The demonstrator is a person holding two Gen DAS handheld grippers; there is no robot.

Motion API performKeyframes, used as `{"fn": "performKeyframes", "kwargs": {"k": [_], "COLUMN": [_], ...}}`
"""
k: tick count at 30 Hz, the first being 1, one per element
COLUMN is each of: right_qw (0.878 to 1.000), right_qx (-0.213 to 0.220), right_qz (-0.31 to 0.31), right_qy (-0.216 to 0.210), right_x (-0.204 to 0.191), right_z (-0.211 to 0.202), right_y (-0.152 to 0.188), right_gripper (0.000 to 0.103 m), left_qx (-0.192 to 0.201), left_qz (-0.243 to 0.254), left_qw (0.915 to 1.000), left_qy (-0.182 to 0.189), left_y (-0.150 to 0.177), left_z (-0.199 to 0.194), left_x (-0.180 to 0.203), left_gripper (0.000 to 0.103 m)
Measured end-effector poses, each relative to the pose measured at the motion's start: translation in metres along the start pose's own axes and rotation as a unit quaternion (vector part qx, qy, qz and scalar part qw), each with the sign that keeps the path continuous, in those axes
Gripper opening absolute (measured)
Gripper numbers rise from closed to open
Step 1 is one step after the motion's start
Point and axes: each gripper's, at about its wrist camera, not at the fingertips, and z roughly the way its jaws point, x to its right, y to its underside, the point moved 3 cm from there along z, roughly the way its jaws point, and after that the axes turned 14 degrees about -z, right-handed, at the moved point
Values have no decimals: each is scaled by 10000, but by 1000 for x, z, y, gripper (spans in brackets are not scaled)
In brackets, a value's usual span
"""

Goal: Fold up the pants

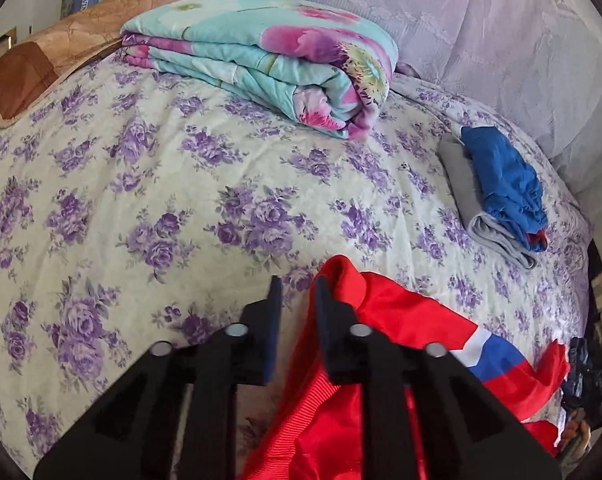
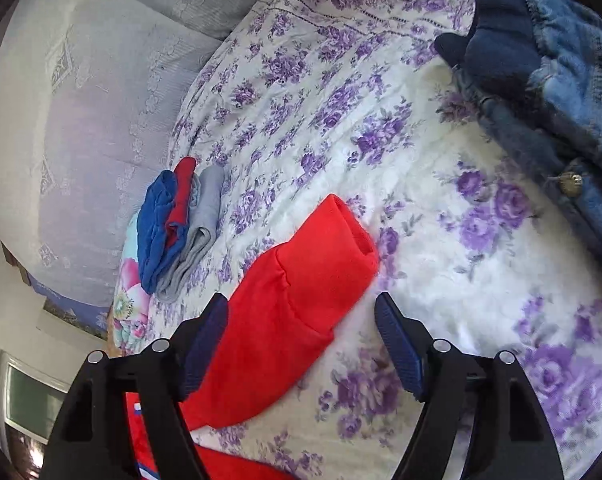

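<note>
Red pants with a blue and white stripe lie rumpled on the flowered bedspread, at the lower right of the left wrist view. My left gripper stands just at their left edge. Its jaws are a narrow gap apart, with the right finger against the red cloth and nothing pinched at the tips. In the right wrist view one red pant leg stretches away between the wide-open fingers of my right gripper, its cuff at the far end. The pads do not press on it.
A folded stack of blue, red and grey clothes lies near the bed's far side. A folded flowered quilt and a brown pillow lie at the head. A denim garment lies at the upper right.
</note>
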Motion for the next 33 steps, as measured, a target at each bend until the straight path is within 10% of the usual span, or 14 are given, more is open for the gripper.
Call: {"fn": "performKeyframes", "kwargs": {"k": [2,4,8,11,15,21,27,31,33], "right_qw": [10000,9995,9859,9883,9970,9968,9969,9984,9979], "right_qx": [-39,107,993,858,-535,308,86,-210,-116], "right_qz": [-60,-302,-1332,-1265,-214,-453,-184,-212,-435], "right_qy": [-23,-77,-217,-7,517,587,759,482,457], "right_x": [-3,-14,-60,-45,26,11,32,37,32], "right_z": [12,10,-41,-63,-52,-88,-52,-23,-23], "right_y": [-4,-12,-25,-11,37,27,-9,0,1], "right_gripper": [21,11,11,11,22,45,52,50,24], "left_qx": [-25,-200,-419,-367,-319,-404,-632,-612,-629], "left_qz": [-147,-133,92,32,-79,-13,226,278,292], "left_qw": [9999,9997,9989,9988,9989,9989,9973,9966,9966], "left_qy": [41,96,196,324,344,253,307,471,449], "left_y": [-3,-1,7,8,10,9,14,13,13], "left_z": [5,12,21,21,19,24,32,27,30], "left_x": [2,6,15,12,7,14,29,31,32], "left_gripper": [70,69,39,39,62,68,68,68,67]}}
